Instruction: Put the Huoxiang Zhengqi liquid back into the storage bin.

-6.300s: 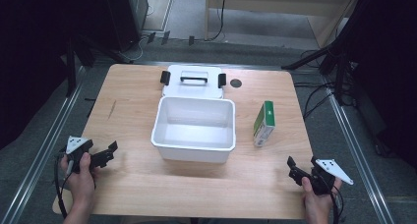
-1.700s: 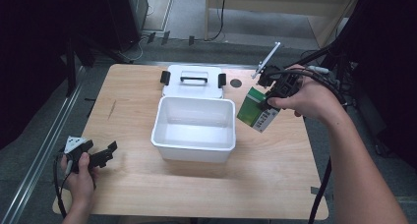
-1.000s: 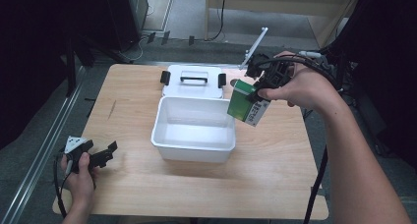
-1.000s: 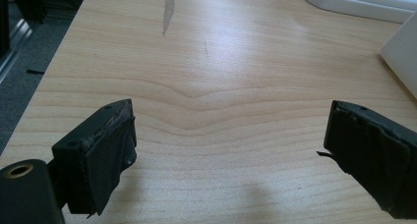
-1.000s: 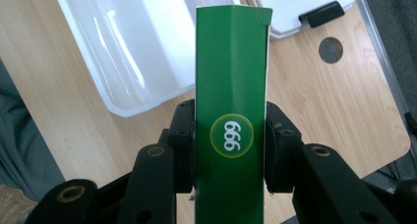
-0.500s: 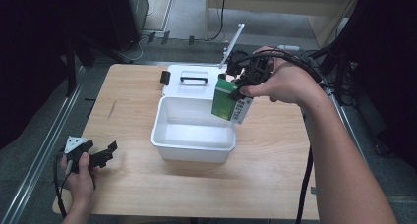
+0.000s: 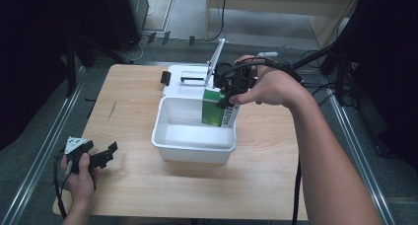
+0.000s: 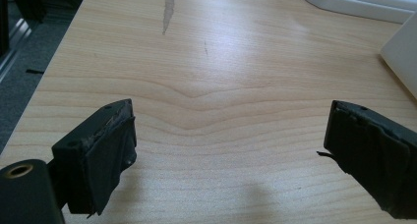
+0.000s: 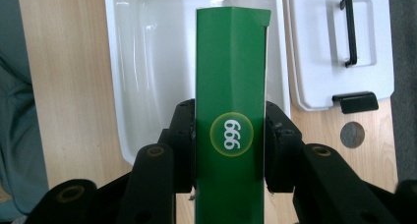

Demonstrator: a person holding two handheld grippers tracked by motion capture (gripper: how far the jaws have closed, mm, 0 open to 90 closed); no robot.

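Observation:
My right gripper [image 7: 227,97] is shut on a green box [image 7: 213,108] and holds it over the right end of the white plastic bin [image 7: 175,138], at the rim. In the right gripper view the green box [image 9: 231,86] carries a round "999" mark and stands between both pads, with the white bin [image 9: 133,52] beneath it. My left gripper [image 7: 106,153] rests at the table's near left, open and empty. In the left gripper view its jaws stand wide apart around the gripper's middle [image 8: 231,145] over bare wood.
The bin's white lid [image 7: 190,82] with a black handle lies flat behind the bin; in the right gripper view the lid [image 9: 339,52] is at the right. A round hole [image 9: 352,134] marks the tabletop beside it. Metal rails run along both table sides.
My right gripper has carried the green box leftward and slightly down, from beside the bin's right wall to over the bin's right end. The left gripper has stayed put.

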